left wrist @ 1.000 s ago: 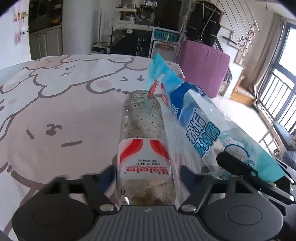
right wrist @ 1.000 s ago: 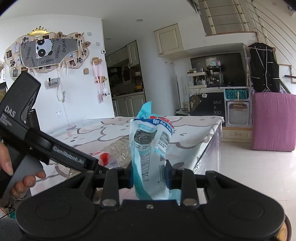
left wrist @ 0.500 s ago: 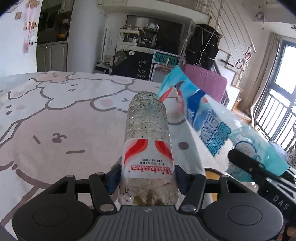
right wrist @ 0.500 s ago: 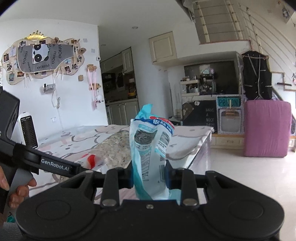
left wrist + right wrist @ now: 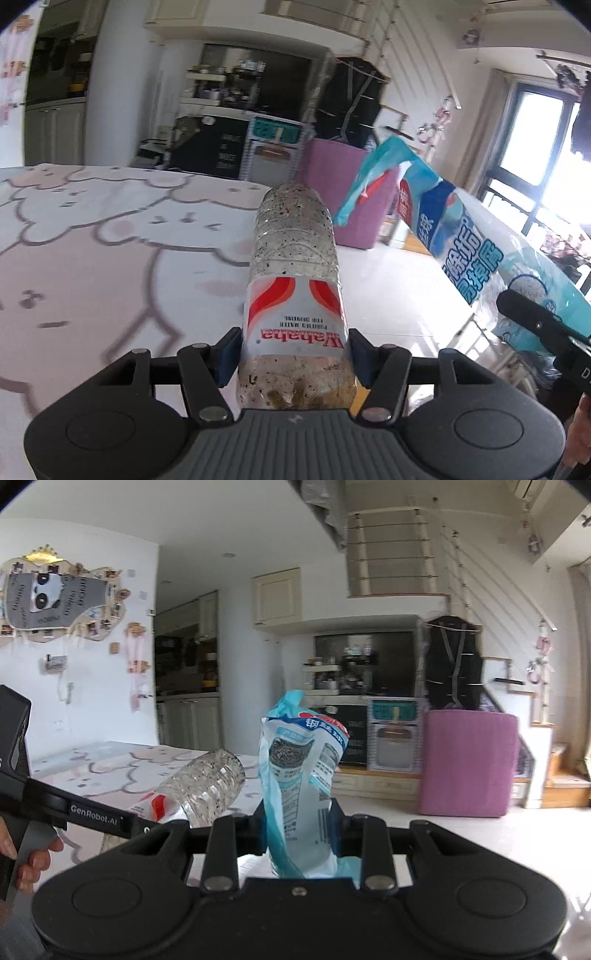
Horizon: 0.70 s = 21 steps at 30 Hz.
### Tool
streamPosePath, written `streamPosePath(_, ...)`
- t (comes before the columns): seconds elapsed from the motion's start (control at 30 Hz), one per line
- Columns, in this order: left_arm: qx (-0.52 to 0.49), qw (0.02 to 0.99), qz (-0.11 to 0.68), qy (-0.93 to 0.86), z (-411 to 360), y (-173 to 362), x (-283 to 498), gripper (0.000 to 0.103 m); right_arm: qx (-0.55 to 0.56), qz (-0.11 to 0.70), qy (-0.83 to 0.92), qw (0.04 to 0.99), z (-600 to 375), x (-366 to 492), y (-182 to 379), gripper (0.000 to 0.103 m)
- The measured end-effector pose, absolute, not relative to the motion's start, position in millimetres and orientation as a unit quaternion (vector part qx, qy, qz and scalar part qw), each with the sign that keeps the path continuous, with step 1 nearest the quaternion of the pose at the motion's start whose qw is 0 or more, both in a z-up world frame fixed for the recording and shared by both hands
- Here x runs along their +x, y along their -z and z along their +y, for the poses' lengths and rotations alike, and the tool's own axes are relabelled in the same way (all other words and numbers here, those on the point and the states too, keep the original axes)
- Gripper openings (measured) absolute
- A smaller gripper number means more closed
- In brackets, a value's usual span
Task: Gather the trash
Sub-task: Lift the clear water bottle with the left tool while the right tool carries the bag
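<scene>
A clear plastic water bottle (image 5: 295,280) with a red and white label and dark specks inside sticks out forward from my left gripper (image 5: 294,352), which is shut on its lower part. The same bottle (image 5: 207,786) shows at the left of the right wrist view. A crumpled blue and white plastic package (image 5: 303,782) stands upright between the fingers of my right gripper (image 5: 299,827), which is shut on it. In the left wrist view that package (image 5: 454,240) hangs at the right, above the right gripper's black body. Both are held in the air past the table's edge.
A table with a pink sheep-pattern cloth (image 5: 92,251) lies to the left and below. A purple covered box (image 5: 469,760) stands on the pale floor ahead, with a dark shelf unit (image 5: 369,672) and a staircase beyond. A hand (image 5: 26,860) holds the left gripper's handle.
Both grippers rose and swung right, away from the table toward the open floor. The bottle and the package stayed gripped. The views now show more room and less tablecloth.
</scene>
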<state>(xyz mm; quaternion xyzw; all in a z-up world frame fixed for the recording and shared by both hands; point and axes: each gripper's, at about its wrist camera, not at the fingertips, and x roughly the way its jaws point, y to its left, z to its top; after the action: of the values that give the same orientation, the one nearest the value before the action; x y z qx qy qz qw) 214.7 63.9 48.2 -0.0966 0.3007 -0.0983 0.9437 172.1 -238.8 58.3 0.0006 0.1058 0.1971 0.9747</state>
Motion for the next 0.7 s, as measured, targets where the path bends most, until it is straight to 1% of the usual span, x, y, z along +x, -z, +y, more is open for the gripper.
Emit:
streamPosePath(0.2, -0.097, 0.937, 0.304, 0.139, 11.7, -40.4, 227.6, 0.061, -0.015, 0.129, -0.152, 0.98, -287.0, 166.8, -52.2, 0.031)
streamPosePath(0.37, -0.094, 0.931, 0.314, 0.162, -27.5, -24.5, 242.7, 0.061, -0.016, 0.166, -0.12, 0.979, -323.2, 169.4, -36.0, 0.031)
streamPosePath(0.53, -0.101, 0.917, 0.343, 0.177, -61.4, 6.4, 260.5, 0.061, 0.006, 0.22, -0.104, 0.97, -348.2, 182.3, -10.9, 0.031)
streamPosePath(0.7, -0.137, 0.895, 0.389, 0.168, -75.3, 53.8, 283.4, 0.061, 0.045, 0.289, -0.103, 0.951, -360.5, 207.1, 21.9, 0.031)
